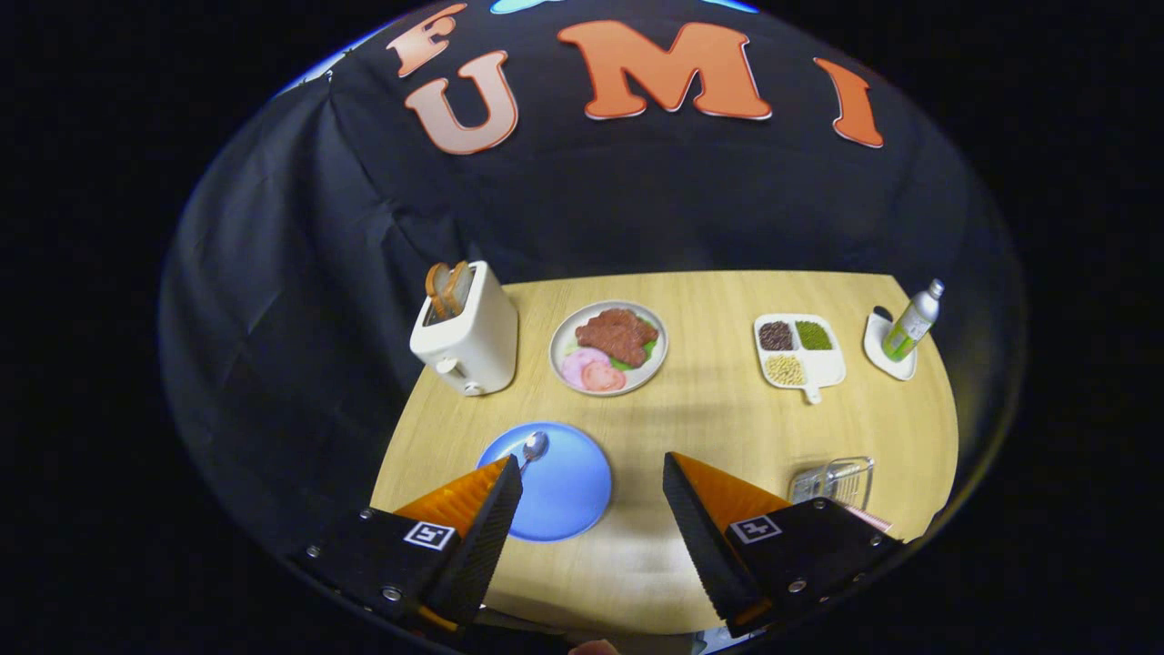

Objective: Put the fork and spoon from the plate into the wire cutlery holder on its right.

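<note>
The jaws of the gripper point(591, 468) are seen spread wide apart above the near part of the tabletop point(727, 418), and nothing is held between them. Bare wood and the right part of the blue plate point(568, 491) are seen in the gap between the two fingers.

The blue plate is taken as the landmark. It lies flat on the near left part of the tabletop, and its left rim is partly covered by the left finger point(486, 523). The spoon point(533, 448) is seen on the far left part of the plate, bowl pointing away, with its handle running back behind the tip of the left finger. The fork cannot be made out; whether it is hidden by that finger cannot be told.

To the right of the plate, beyond the right finger point(700, 518), the wire cutlery holder point(835, 480) is found near the tabletop's near right corner, partly covered by the gripper body. Whether anything is inside it cannot be told.

Beyond the plate, a white toaster point(468, 332) with bread slices in its slots is placed to the far left. A round dish of meat and greens point(609, 347) is set straight beyond the plate. Further right a white divided tray point(800, 350) with three kinds of beans is seen, and at the far right a bottle point(912, 320) stands on a small white coaster point(887, 350).
</note>
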